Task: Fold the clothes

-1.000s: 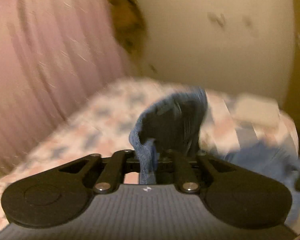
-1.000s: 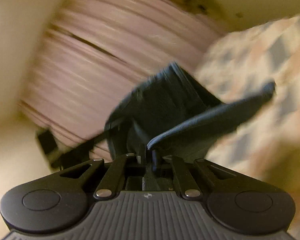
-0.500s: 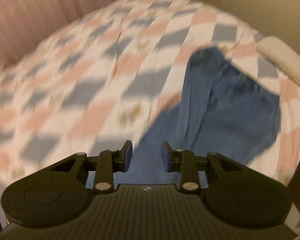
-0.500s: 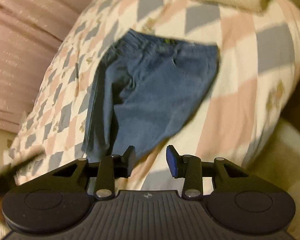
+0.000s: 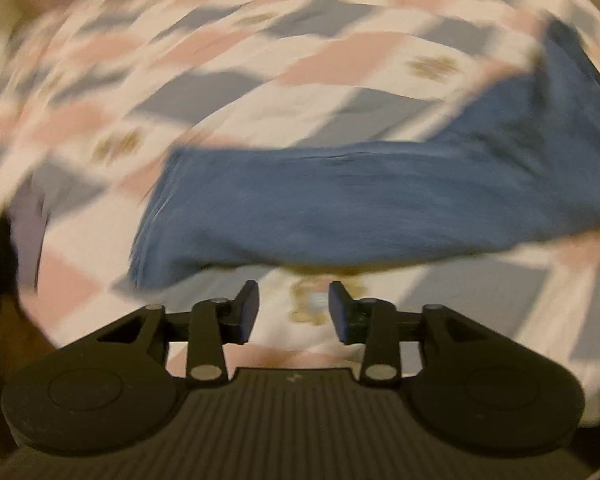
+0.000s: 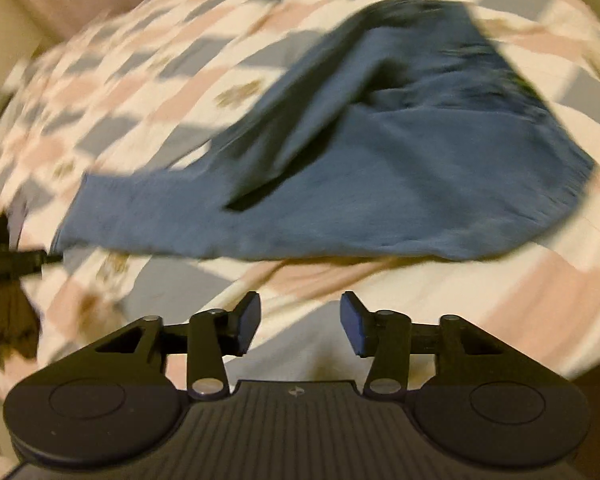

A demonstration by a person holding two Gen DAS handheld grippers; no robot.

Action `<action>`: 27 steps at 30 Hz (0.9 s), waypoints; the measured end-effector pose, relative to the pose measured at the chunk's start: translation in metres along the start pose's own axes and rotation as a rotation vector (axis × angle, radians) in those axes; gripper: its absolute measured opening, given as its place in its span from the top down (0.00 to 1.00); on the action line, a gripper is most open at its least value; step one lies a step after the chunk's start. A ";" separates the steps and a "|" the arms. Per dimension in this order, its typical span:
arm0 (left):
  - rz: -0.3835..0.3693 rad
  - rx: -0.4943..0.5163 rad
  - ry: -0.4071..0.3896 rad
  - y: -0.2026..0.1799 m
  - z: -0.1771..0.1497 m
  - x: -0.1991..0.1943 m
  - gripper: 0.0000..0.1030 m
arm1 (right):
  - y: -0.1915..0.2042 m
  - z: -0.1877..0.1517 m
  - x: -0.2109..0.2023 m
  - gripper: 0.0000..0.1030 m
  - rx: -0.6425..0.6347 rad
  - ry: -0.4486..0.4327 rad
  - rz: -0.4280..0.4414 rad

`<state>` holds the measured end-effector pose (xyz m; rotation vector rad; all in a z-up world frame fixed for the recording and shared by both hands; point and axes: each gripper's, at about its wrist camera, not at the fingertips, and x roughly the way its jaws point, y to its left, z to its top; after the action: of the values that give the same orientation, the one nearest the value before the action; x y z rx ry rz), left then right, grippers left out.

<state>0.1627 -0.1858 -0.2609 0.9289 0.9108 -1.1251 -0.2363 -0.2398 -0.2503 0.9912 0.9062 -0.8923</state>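
- The jeans [image 6: 380,184], clamped in both grippers a second ago and let go half a second ago, now lie spread on the quilt [image 5: 260,92]; in both views they have come closer and turned more crosswise to the fingers.
- The left gripper [image 5: 293,307] is released, its jaws apart and empty, hovering over bare quilt just short of the jeans' near edge.
- The right gripper [image 6: 300,322] is likewise released and empty, just short of the same edge further along the garment.
- Judgement: the lay-out step appears done; no fold looks made yet, and a fresh grasp is needed.
- On the jeans, the right wrist view shows one leg lying partly over the other, with a dark gap between them. This could spoil a clean fold unless flattened.
- Beyond the jeans' leg end, a dark object [image 6: 4,256] shows at the left border; likely the other gripper, but too blurred to confirm.
- Nothing rests between either gripper and the jeans. Both views are motion-blurred, so seam and hem detail cannot be read.
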 end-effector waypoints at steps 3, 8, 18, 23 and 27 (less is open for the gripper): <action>-0.012 -0.200 0.017 0.058 0.004 0.020 0.63 | 0.032 0.005 0.024 0.48 -0.129 0.029 0.009; 0.016 -0.216 -0.028 0.098 0.027 0.021 0.66 | 0.067 0.012 0.050 0.48 -0.298 0.026 -0.030; -0.213 -0.020 -0.065 -0.037 0.044 0.010 0.66 | 0.036 0.037 0.030 0.48 -0.358 -0.016 -0.159; -0.309 0.070 -0.101 -0.136 0.050 -0.012 0.65 | -0.040 0.057 0.002 0.48 -0.257 -0.016 -0.189; -0.337 0.041 -0.097 -0.200 0.050 -0.025 0.62 | -0.114 0.093 -0.022 0.48 -0.300 -0.014 -0.177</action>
<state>-0.0309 -0.2591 -0.2483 0.7628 0.9905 -1.4673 -0.3287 -0.3558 -0.2374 0.6537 1.0924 -0.8789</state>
